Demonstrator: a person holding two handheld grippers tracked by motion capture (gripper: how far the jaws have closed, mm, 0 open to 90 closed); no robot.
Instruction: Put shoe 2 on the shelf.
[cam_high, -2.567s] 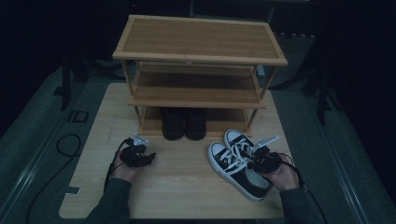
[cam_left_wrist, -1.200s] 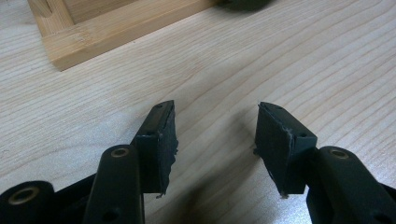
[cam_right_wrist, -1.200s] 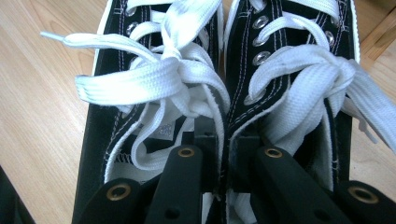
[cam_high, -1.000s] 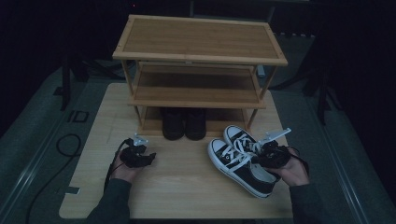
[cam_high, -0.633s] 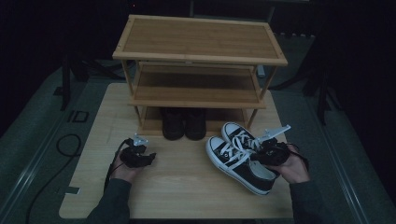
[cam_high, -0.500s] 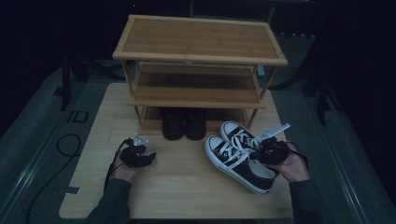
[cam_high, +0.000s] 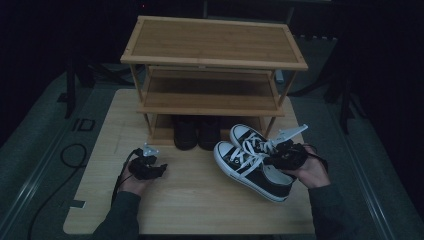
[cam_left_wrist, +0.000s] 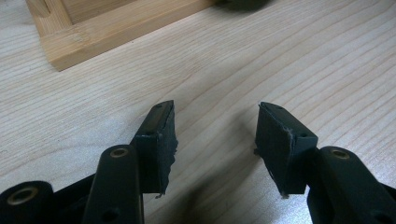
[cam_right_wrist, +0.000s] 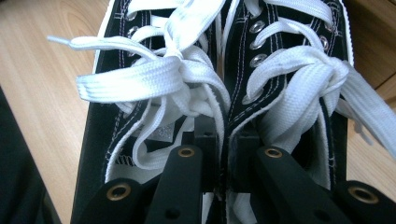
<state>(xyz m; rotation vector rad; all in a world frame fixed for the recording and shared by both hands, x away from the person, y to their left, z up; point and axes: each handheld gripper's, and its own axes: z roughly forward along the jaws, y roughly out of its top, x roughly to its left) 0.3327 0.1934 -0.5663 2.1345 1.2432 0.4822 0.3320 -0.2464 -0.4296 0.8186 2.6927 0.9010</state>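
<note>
Right gripper (cam_high: 282, 156): jaws clamped on the inner collars of both black-and-white sneakers (cam_high: 252, 162), pinching the pair together near the right edge of the table (cam_high: 200, 205), in front of the wooden shoe rack (cam_high: 212, 70). Left gripper (cam_high: 148, 169): jaws apart, nothing between them, low over the tabletop near the left edge. Dark shoes (cam_high: 197, 132) sit under the rack's bottom shelf.

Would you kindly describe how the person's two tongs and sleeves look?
Both tongs, left and right, are black, with flat dark pads and brass-coloured rivets on the arms. Each carries a pale three-cornered plate and trails a dark cable. The sleeves are dark grey-green.
</note>
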